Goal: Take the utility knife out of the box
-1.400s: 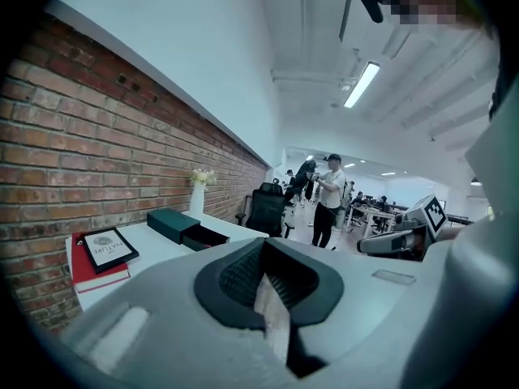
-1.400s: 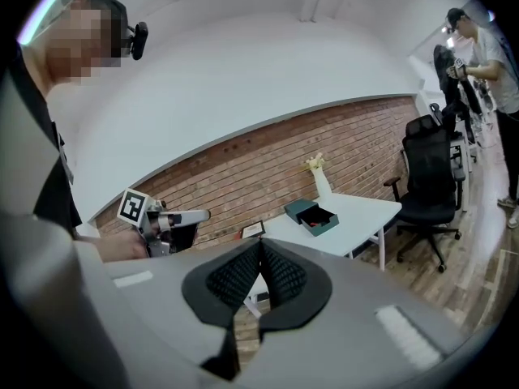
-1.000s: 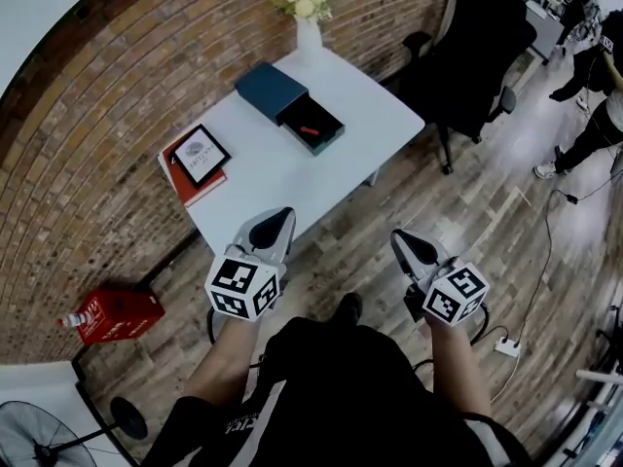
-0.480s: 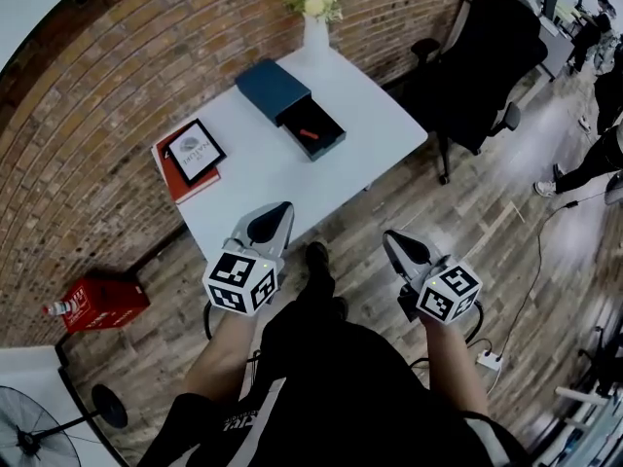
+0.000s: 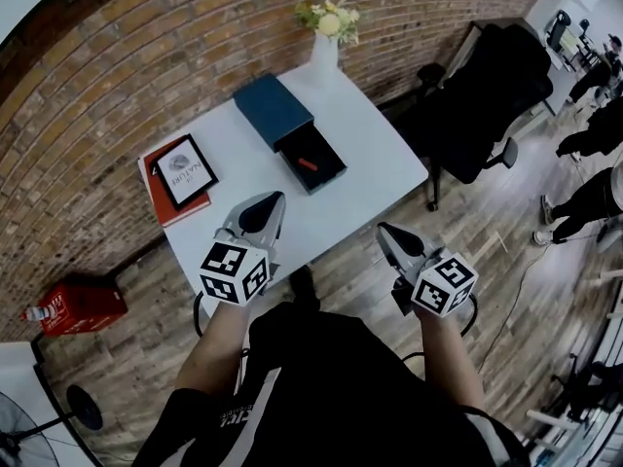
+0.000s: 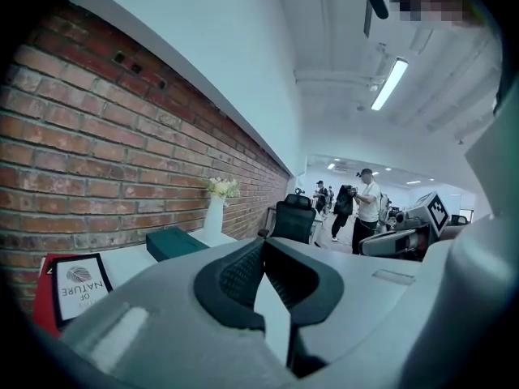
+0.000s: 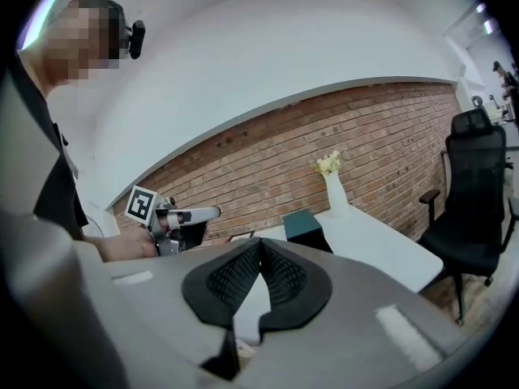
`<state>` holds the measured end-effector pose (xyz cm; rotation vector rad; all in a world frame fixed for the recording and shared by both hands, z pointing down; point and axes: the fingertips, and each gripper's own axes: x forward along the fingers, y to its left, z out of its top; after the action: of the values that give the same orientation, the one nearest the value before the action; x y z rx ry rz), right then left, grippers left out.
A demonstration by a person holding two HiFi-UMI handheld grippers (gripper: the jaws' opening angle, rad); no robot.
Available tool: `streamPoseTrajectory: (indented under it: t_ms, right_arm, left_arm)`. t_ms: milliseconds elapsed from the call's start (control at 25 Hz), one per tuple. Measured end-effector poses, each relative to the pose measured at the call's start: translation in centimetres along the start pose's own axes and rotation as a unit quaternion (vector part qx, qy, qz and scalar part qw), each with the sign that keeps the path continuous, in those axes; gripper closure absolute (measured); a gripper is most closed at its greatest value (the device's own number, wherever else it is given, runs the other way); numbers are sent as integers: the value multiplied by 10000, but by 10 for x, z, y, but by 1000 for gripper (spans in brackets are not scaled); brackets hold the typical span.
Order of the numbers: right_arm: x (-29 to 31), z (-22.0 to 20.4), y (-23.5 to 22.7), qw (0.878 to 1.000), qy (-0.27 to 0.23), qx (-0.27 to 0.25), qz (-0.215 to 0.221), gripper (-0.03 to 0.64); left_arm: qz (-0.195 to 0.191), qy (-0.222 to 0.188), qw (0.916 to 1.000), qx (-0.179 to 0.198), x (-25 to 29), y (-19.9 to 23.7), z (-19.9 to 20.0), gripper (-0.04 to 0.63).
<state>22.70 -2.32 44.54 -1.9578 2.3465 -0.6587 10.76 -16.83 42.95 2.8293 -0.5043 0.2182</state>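
The dark teal box [image 5: 272,106] lies on the white table [image 5: 380,154], its drawer [image 5: 313,159] pulled out toward me. A red utility knife [image 5: 308,163] lies inside the drawer. My left gripper [image 5: 274,199] is shut and empty, its tip over the table's near edge, short of the drawer. My right gripper [image 5: 384,231] is also shut and empty, over the floor just off the table's front edge. In the left gripper view the shut jaws [image 6: 261,246] point past the box [image 6: 176,242]. The right gripper view shows its shut tips [image 7: 260,243] below the box [image 7: 303,224]; the knife is hidden there.
A white vase of flowers [image 5: 326,45] stands at the table's far end. A framed picture on a red book [image 5: 181,172] lies at the left. A black office chair [image 5: 492,90] stands right of the table, against the brick wall. People stand far right [image 5: 594,197]. A red box [image 5: 78,305] sits on the floor.
Both grippers have come closer to the table as the person walked up. The left one has gone from over the floor to over the table's near edge. Both stayed shut.
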Motion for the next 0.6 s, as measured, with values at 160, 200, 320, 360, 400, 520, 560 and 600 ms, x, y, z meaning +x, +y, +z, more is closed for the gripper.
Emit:
streamPoseTrajectory:
  t_ms: [160,200,320,360,400,520,560,600]
  right_arm:
    - [53,27,-16,9989,225,-274,300,617]
    - [66,32,-21,9986,263,-315,334,617]
    - [106,38,-32,9973,462,-398,416,617]
    - [118,36,-33,9964,573,-421,451,617]
    - [129,34,-34,9955,684,-443,486,617]
    - [157,28,-39,9930,912,-475,587,617]
    - [164,27,-41,9922,971,-466,634,617]
    - [170,25,-43,9911,1033,-459,701,617]
  left_arm:
    - [182,-105,9997,-124,29,37,14,588]
    - [206,-117,9996,-153,35,45,17,588]
    - [194,-80,9996,-212,51,66,23,588]
    - [175,-46,9996,-223,55,69,22,588]
    - [165,-5,9996,-228,58,73,20,588]
    - [240,94,9993,-275,67,86,16,588]
    - [282,109,9991,-306,70,90,17,588]
    - [321,124,9989,-328,72,93,17,588]
